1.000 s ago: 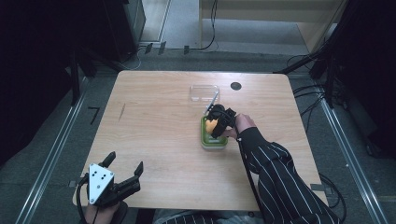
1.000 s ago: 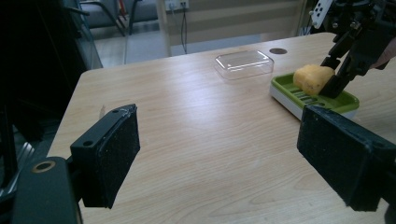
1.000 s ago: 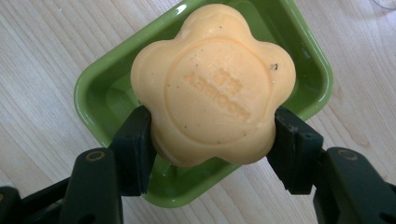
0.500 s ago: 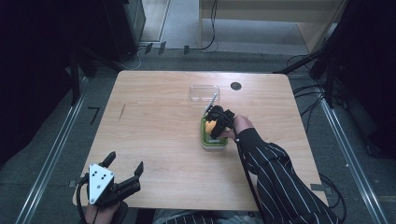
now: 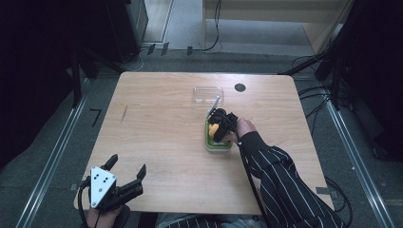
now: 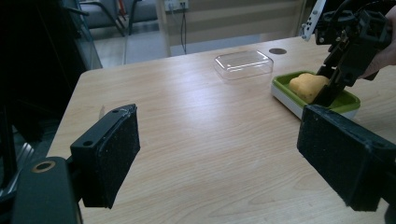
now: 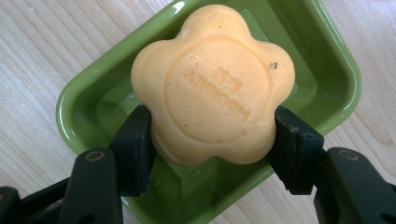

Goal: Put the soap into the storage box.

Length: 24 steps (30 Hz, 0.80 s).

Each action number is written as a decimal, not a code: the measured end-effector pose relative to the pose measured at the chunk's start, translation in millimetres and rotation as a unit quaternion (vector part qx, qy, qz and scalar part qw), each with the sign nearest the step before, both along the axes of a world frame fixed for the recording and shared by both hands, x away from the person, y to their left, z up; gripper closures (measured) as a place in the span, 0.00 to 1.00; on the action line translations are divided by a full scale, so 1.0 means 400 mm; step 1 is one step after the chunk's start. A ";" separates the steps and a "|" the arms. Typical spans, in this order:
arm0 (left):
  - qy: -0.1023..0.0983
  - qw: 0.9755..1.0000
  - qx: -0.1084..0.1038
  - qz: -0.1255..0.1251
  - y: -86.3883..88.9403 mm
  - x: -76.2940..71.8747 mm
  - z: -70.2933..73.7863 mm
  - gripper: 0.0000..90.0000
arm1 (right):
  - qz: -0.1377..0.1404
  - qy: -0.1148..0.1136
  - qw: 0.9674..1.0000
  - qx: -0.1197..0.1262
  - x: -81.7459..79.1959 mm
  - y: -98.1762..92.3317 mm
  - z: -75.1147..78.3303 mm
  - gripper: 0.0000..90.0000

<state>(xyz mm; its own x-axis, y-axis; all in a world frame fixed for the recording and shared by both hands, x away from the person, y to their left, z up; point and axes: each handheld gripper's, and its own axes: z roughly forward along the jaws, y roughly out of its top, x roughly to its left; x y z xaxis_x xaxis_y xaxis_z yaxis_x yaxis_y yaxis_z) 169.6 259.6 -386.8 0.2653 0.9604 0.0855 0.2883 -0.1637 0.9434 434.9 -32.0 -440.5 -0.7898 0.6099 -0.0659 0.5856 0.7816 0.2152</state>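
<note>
While the right gripper point(image 7: 212, 135) stood over the green soap dish point(image 7: 336, 60), its two black jaws were closed against opposite sides of a flower-shaped orange soap bar point(image 7: 212, 84), with the pads pressing on the bar's flanks. The soap sat inside the dish, its embossed face turned toward the right gripper view's camera; whether its underside touched the dish floor could not be told.

Item, dish: green inner tray on a white base, set on the wooden table point(image 5: 157, 118) right of centre in the high view, where the right gripper point(image 5: 219, 129) covered most of it. Seen from the left gripper view, the dish point(image 6: 348, 100) lay toward the far right, the soap point(image 6: 306, 86) showing as a yellow-orange lump under the other gripper's jaws.

Item, clear plastic lid point(image 5: 208, 94): lay flat on the table just beyond the dish, apart from it. A dark round mark point(image 5: 240, 87) was set in the tabletop beside the lid, toward the far right.

Item, left gripper point(image 5: 124, 175): rested at the near left corner of the table, well apart from the dish. Its jaws stood wide apart with nothing between them, bare tabletop showing through the gap in the left gripper view point(image 6: 233, 163).

Item, sleeve: dark with thin white stripes point(image 5: 280, 175), on the arm that bore the right gripper.
</note>
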 end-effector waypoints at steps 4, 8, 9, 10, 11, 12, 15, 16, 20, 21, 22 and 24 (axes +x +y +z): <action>0.000 1.000 0.000 0.000 0.000 0.000 0.000 0.15 | -0.001 0.000 1.000 0.000 0.001 0.000 -0.001 0.43; 0.000 1.000 -0.001 0.000 -0.001 0.000 0.000 0.15 | -0.002 -0.003 1.000 0.003 -0.001 -0.001 0.003 0.42; 0.000 1.000 -0.001 0.000 -0.001 0.000 0.000 0.15 | -0.002 -0.004 1.000 0.003 -0.002 -0.001 0.005 0.42; 0.000 1.000 -0.001 -0.001 -0.001 0.000 0.000 0.15 | -0.001 -0.007 1.000 0.005 -0.002 -0.002 0.005 0.41; 0.000 1.000 -0.001 -0.001 -0.001 0.000 0.000 0.15 | -0.002 -0.006 1.000 0.006 -0.003 -0.002 0.006 0.40; 0.000 1.000 -0.001 -0.001 -0.001 0.001 0.000 0.15 | -0.002 -0.007 1.000 0.006 -0.003 -0.003 0.010 0.39; -0.001 1.000 -0.001 -0.001 -0.002 0.001 0.000 0.15 | -0.002 -0.011 1.000 0.009 -0.007 -0.004 0.018 0.35; 0.000 1.000 -0.001 -0.001 -0.002 0.001 0.000 0.15 | -0.001 -0.011 1.000 0.010 -0.007 -0.004 0.019 0.34; 0.001 1.000 -0.001 -0.002 -0.002 0.002 0.000 0.15 | -0.001 -0.014 1.000 0.012 -0.011 -0.007 0.027 0.26; 0.001 1.000 -0.001 -0.003 -0.003 0.002 0.000 0.15 | 0.000 -0.015 1.000 0.011 -0.013 -0.010 0.030 0.24; 0.000 1.000 0.001 -0.002 -0.003 0.003 0.000 0.15 | 0.001 -0.015 1.000 0.012 -0.013 -0.011 0.033 0.23; 0.001 1.000 -0.001 -0.004 -0.003 0.003 0.000 0.15 | -0.002 -0.016 1.000 0.009 -0.016 -0.015 0.038 0.20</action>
